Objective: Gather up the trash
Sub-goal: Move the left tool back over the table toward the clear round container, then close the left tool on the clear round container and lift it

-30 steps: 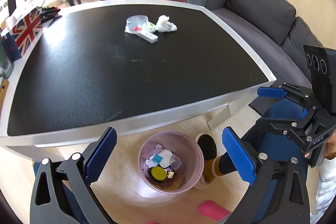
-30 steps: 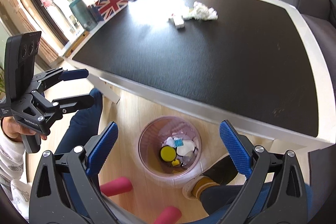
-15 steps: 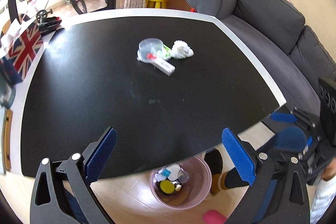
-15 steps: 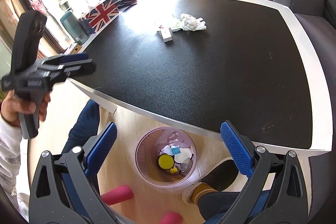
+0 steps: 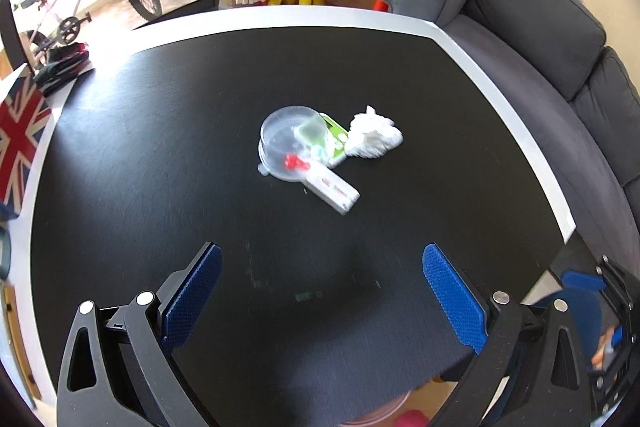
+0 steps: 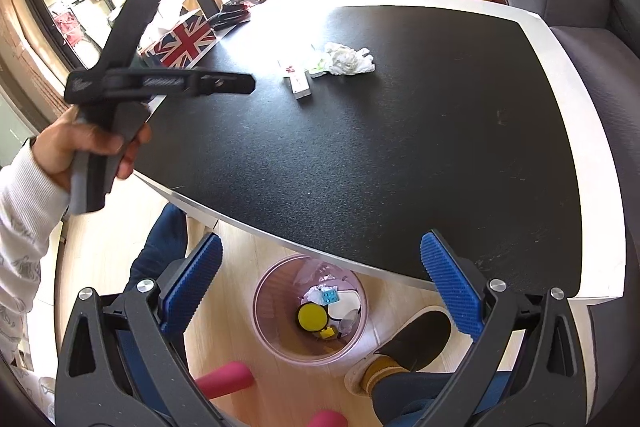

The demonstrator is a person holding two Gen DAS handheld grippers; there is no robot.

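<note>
A small heap of trash lies mid-table: a clear plastic lid (image 5: 286, 143), a green wrapper (image 5: 334, 135), a crumpled white tissue (image 5: 372, 137) and a white flat box (image 5: 334, 191). My left gripper (image 5: 322, 291) hovers open over the black tabletop, short of the heap, with nothing between its blue pads. The right wrist view shows the same left gripper (image 6: 248, 83) edge-on in a hand, and the tissue (image 6: 348, 61) beyond it. My right gripper (image 6: 320, 283) is open and empty above a pink bin (image 6: 260, 307) on the floor, which holds several bits of rubbish.
The table has a white rim (image 5: 500, 99). A Union Jack box (image 6: 180, 43) stands at its left edge. A grey sofa (image 5: 540, 27) runs along the right. A person's shoe (image 6: 416, 339) and pink rollers (image 6: 224, 383) are on the floor beside the bin.
My left gripper has risen and moved forward over the table towards the heap, so the bin has nearly left its view. The right gripper has stayed above the bin.
</note>
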